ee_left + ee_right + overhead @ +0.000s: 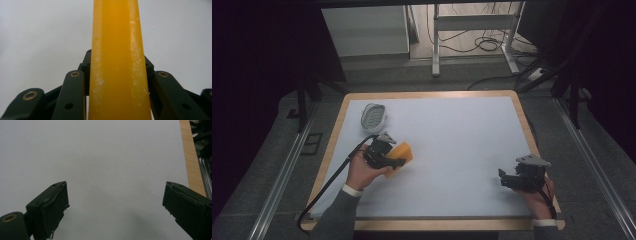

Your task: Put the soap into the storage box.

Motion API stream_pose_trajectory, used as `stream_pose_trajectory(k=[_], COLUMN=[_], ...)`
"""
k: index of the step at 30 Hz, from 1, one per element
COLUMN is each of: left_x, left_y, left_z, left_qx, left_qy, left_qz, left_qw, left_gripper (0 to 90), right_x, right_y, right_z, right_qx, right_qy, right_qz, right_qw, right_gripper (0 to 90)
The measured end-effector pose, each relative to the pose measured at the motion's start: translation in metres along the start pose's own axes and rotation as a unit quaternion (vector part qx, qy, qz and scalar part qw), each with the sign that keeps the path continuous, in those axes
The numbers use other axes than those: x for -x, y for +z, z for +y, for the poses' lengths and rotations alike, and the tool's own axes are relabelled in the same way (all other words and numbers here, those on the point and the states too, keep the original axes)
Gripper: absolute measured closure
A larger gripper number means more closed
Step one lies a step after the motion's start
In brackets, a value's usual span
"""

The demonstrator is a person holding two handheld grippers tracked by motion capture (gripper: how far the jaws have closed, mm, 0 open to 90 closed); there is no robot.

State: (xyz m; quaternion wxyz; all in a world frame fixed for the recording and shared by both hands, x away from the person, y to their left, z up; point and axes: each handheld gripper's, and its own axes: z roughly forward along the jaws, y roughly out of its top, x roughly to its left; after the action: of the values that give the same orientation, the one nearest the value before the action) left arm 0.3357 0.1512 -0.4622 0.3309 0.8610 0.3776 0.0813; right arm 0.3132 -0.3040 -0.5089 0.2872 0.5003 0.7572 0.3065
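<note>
Clamped on the orange soap bar (119,62), my left gripper (388,156) should keep it upright and carry it slowly toward the soap dish (373,116), while my right gripper (115,202) rests open.

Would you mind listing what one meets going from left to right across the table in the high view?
White soap dish → left gripper, shut on an orange bar of soap → bare white tabletop → right gripper, jaws open with nothing between them.
</note>
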Motion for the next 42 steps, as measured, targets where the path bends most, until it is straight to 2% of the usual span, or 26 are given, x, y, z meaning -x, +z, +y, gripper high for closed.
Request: stream_pose_trajectory(k=[4, 5, 13, 15, 18, 42], left_x=[-0.002, -0.001, -0.007, -0.011, -0.015, -0.035], left_y=[-0.004, -0.006, -0.017, -0.02, -0.022, -0.034], left_z=[0.001, 0.002, 0.005, 0.007, 0.007, 0.015], left_qx=[0.004, 0.004, 0.012, 0.014, 0.015, 0.018], left_qy=[-0.002, -0.001, -0.001, -0.01, -0.012, -0.026], left_qz=[-0.009, -0.002, -0.001, 0.004, 0.005, 0.013], left_qw=[1.0, 1.0, 0.9999, 0.9999, 0.9998, 0.9994], left_gripper=[61.3, 61.3, 61.3, 61.3, 61.3, 61.3], right_x=[0.0, 0.0, 0.0, 0.001, 0.001, 0.002], right_y=[0.0, 0.0, 0.0, 0.0, 0.0, 0.001], right_z=[0.0, 0.0, 0.0, 0.0, 0.0, -0.001], right_qx=[0.0, 0.0, 0.0, 0.0, -0.001, -0.004], right_qy=[0.0, 0.0, 0.0, 0.001, 0.002, 0.004], right_qz=[-0.001, -0.001, -0.001, -0.001, -0.002, -0.003], right_qw=[1.0, 1.0, 1.0, 1.0, 1.0, 1.0], right_gripper=[6.5, 6.5, 6.5, 6.6, 6.5, 6.6])
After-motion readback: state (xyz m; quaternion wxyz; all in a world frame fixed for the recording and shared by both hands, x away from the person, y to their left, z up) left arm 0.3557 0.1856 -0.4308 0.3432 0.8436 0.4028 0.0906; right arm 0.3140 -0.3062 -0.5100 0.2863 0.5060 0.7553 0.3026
